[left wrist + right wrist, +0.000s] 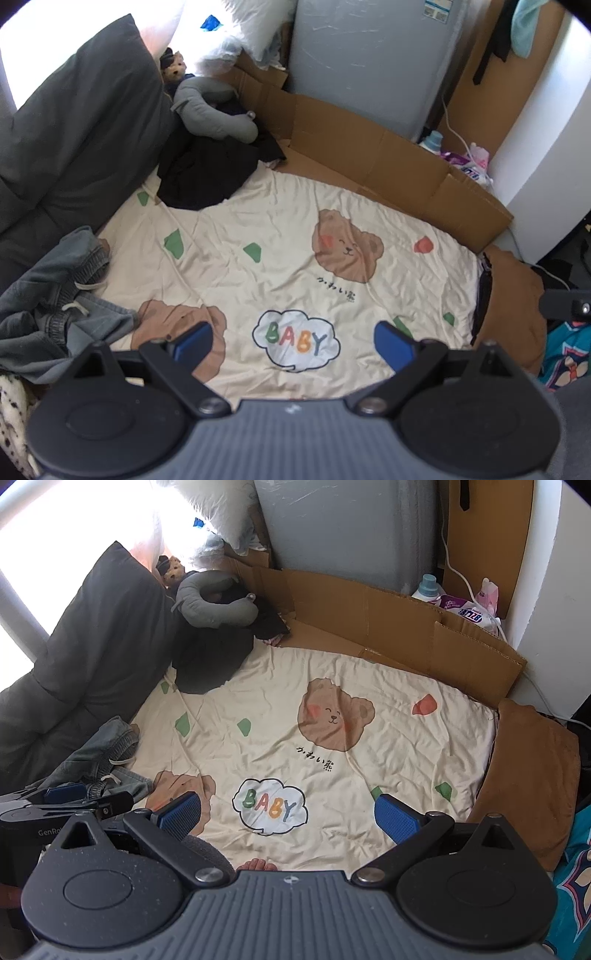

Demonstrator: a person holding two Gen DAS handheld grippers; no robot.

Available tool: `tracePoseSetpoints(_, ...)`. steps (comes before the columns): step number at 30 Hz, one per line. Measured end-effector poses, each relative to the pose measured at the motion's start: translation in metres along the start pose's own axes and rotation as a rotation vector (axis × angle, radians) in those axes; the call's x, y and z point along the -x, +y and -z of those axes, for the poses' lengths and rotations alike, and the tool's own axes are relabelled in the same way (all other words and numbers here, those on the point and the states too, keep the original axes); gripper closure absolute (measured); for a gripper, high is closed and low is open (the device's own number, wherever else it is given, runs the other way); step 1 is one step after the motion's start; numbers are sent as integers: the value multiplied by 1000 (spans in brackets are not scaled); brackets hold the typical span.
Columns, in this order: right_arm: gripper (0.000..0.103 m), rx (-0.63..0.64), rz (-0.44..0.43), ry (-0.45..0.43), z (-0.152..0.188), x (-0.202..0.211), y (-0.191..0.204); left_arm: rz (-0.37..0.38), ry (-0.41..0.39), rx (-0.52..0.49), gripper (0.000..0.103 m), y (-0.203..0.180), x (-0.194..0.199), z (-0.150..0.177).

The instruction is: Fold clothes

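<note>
Folding has not begun, we judge: grey trousers [62, 306] lie crumpled at the bed's [295, 221] near left, black clothes [207, 173] far left; both left gripper [293, 341] and right gripper [290, 816] fingers wide, empty.

Blown-out window [44, 40] glare upper left; soft daylight, fisheye-bent dark corners.
</note>
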State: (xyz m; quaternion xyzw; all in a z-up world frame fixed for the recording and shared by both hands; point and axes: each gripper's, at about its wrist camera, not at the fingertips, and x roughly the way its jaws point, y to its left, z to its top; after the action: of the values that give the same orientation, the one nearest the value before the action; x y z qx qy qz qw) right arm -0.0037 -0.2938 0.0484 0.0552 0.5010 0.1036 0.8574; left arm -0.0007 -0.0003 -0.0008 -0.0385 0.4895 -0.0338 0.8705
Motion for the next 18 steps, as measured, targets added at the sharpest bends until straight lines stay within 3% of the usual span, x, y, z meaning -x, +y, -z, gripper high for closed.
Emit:
tracePoseSetpoints(5, 0, 2, 4, -17, 3, 3, -2, -2, -3, -2, 7, -3, -5, 14)
tracePoseSetpoints(18, 0, 46, -10, -10, -2, 0, 6, -27, 5, -19, 7, -1, -3, -8)
